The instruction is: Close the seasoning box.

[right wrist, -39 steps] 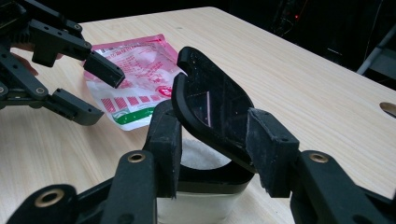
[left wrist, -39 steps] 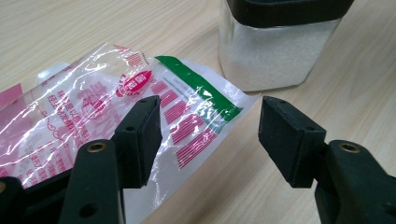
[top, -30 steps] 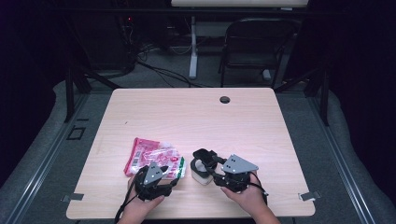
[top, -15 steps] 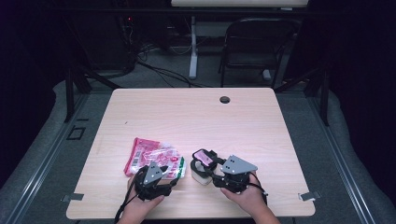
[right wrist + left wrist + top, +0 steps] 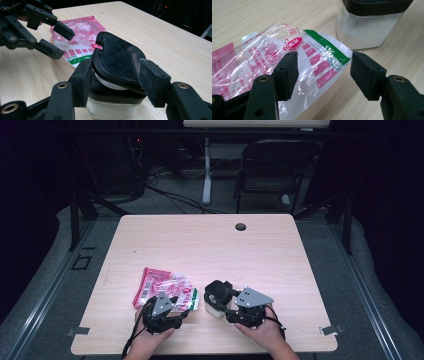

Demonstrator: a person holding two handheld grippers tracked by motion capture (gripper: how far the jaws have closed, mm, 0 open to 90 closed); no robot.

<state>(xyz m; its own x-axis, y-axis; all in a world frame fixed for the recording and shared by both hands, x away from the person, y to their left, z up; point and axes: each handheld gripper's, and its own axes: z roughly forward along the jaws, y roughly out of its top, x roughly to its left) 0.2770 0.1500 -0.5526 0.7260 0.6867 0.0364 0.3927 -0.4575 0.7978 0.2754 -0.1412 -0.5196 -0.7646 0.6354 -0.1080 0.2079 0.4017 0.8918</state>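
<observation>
Pale wooden surface [image 5: 210, 245], near edge: clear plastic jar of white granules with black hinged lid [image 5: 116, 75] stands just beside crinkled clear packet printed pink, red and green [image 5: 294, 57]. Lid tilted up. Right gripper [image 5: 113, 77] jaws flank lid, have just been opening; now wide, lid between them, whether pads touch it unclear. Left gripper [image 5: 323, 72] hovers over packet's green-edged end, jaws spread wide, gripping nothing.
</observation>
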